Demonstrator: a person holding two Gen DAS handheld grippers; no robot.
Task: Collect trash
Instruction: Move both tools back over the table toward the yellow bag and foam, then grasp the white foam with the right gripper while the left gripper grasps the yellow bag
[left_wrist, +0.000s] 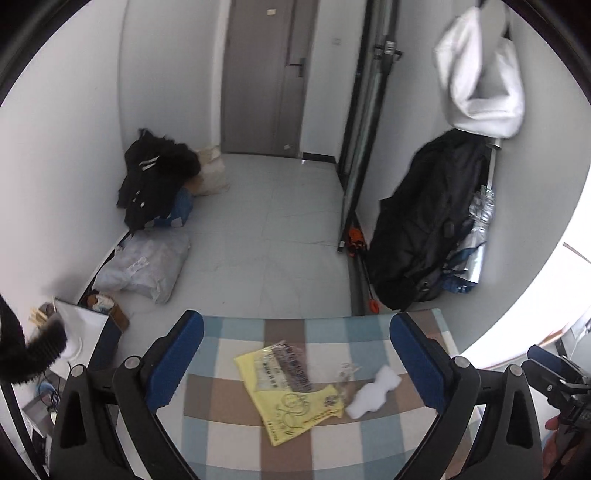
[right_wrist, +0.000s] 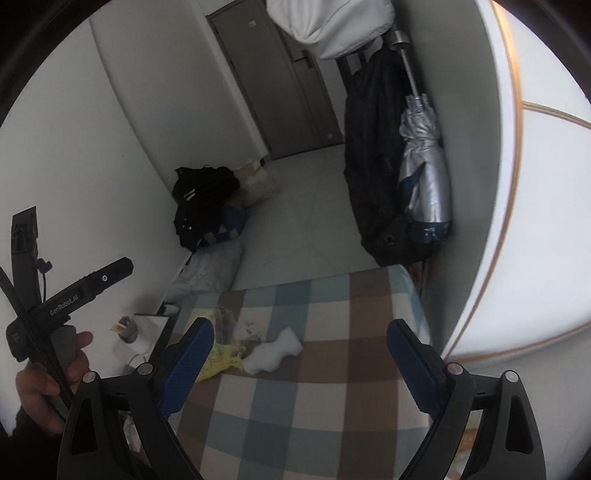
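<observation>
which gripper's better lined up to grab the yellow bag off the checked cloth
Left, probably. The left gripper is open with the yellow bag between its fingers in its own view. In the right gripper's view the bag sits off beside its left finger.

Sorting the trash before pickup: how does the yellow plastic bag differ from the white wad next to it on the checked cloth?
The yellow plastic bag lies flat and thin; the white wad is bunched and puffy. The bag is bright yellow with printing on it; the wad is plain white. The bag covers more of the checked cloth than the wad does. Both lie loose on the cloth, side by side, with neither gripper holding them.
</observation>
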